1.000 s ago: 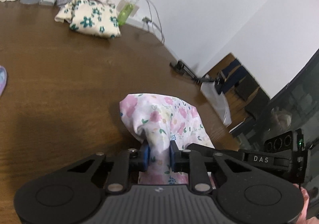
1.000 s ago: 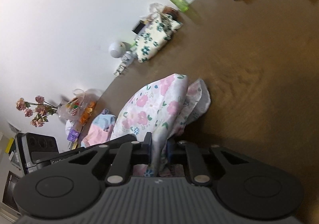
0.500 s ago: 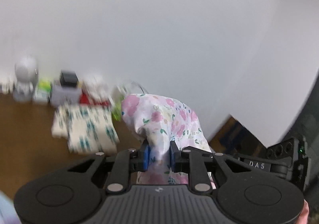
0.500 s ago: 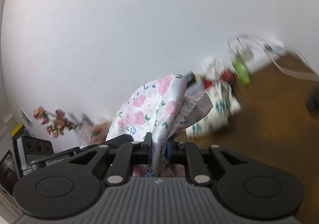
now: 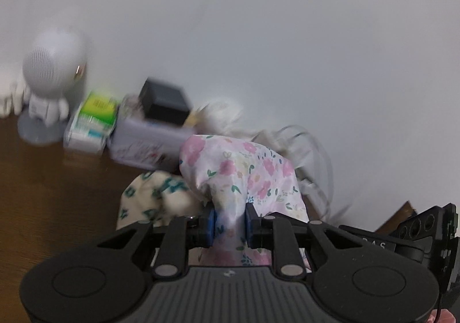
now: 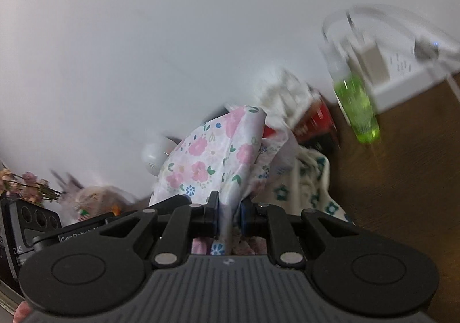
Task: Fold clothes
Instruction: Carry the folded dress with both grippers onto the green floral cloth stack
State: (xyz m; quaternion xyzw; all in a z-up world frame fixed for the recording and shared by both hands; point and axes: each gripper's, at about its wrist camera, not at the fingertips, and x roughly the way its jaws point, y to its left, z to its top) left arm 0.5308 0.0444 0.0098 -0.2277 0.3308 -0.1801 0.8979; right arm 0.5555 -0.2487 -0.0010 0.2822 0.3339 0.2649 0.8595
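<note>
White wall (image 5: 258,35) behind tong-pinched floral garment (image 5: 241,173).

White garment (image 5: 244,173) with pink flowers (green leaves); cream cloth (image 5: 149,196) with teal flowers.

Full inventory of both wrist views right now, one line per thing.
pink floral garment: 1, white with pink flowers, bunched, clamped in both tools
folded cloth: 1, cream with teal flowers, on the table behind the garment
table: 1, dark brown wood
speaker figure: 1, white, round head, back left by the wall
green-and-white packs: stack, count unclear, beside the figure
pale box: 1, lavender, black box on top
green bottle: 1, translucent, blurred
power strip: 1, white, with white cables, by the wall
red box: 1, behind the cloth
dried flowers: bunch, pink, far left
left tool: black, shut on the garment
right tool: black, shut on the garment
</note>
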